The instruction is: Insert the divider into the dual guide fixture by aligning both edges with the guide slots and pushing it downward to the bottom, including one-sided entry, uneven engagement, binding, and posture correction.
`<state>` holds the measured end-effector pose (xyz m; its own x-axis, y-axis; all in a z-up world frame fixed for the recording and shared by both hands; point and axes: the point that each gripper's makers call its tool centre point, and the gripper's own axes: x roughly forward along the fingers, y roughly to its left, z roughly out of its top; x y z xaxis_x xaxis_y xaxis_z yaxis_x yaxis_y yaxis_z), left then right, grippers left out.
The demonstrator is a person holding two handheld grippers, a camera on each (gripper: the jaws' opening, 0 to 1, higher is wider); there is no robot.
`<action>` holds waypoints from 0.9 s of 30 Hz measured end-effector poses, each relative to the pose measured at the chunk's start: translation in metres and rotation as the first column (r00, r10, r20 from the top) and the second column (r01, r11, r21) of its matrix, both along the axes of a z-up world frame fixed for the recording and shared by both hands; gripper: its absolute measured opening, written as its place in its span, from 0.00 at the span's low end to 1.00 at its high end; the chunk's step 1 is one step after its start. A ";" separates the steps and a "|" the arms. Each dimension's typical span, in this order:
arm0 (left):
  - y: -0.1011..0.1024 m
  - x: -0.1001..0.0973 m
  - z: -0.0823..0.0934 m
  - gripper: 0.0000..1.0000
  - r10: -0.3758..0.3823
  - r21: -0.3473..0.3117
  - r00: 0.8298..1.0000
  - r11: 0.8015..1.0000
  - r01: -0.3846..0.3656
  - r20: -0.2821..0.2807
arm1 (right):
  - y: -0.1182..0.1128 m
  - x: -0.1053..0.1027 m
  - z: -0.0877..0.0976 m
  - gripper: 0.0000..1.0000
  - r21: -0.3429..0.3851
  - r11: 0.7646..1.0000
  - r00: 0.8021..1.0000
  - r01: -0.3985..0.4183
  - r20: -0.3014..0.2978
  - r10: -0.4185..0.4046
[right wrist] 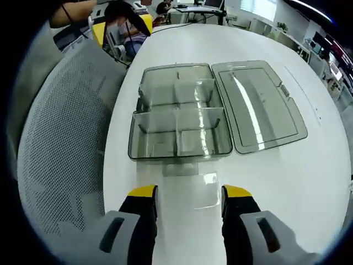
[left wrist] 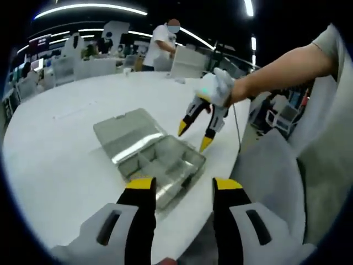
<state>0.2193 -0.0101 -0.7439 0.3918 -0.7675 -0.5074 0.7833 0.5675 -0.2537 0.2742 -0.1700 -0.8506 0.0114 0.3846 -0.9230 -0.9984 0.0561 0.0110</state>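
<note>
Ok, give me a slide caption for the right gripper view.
Open right gripper hovers over the white table, facing a clear compartment box with its hinged lid laid open.

My left gripper (left wrist: 182, 190) has black jaws capped in bright yellow, set on pale grey housings with dark slots. My right gripper (right wrist: 189, 199) wears the same livery; in the left gripper view it (left wrist: 193, 138) shows white at the body, black along the jaws and yellow at the tips. The compartment box (right wrist: 179, 124) is smoky, see-through grey, with clear dividers (right wrist: 176, 113) crossing inside, and its open lid (right wrist: 259, 107) is the same tinted grey with a white streak of glare. The table (right wrist: 287, 182) is plain glossy white. On the left I see a chair (right wrist: 60, 143) in light grey mesh, finely dotted. At the far side stands a person in a white shirt (left wrist: 160, 41).
</note>
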 end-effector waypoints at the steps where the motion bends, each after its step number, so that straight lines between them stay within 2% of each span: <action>1: 0.000 0.000 0.000 0.39 0.002 -0.001 1.000 1.000 -0.002 -0.002 | 0.000 0.001 -0.001 0.42 0.001 1.000 1.000 -0.002 0.000 0.002; 11: -0.003 0.002 0.002 0.39 0.003 -0.001 1.000 1.000 -0.003 0.003 | 0.000 0.005 -0.009 0.41 -0.008 1.000 1.000 -0.026 -0.016 0.026; 16: -0.006 0.001 0.002 0.44 0.000 0.012 1.000 1.000 0.000 0.008 | -0.002 0.005 -0.012 0.40 -0.022 0.999 0.999 -0.039 -0.020 0.038; 27: -0.005 -0.003 -0.002 0.45 -0.009 0.037 1.000 0.999 0.009 -0.001 | -0.005 0.007 -0.023 0.37 -0.062 0.995 0.997 -0.075 0.000 0.076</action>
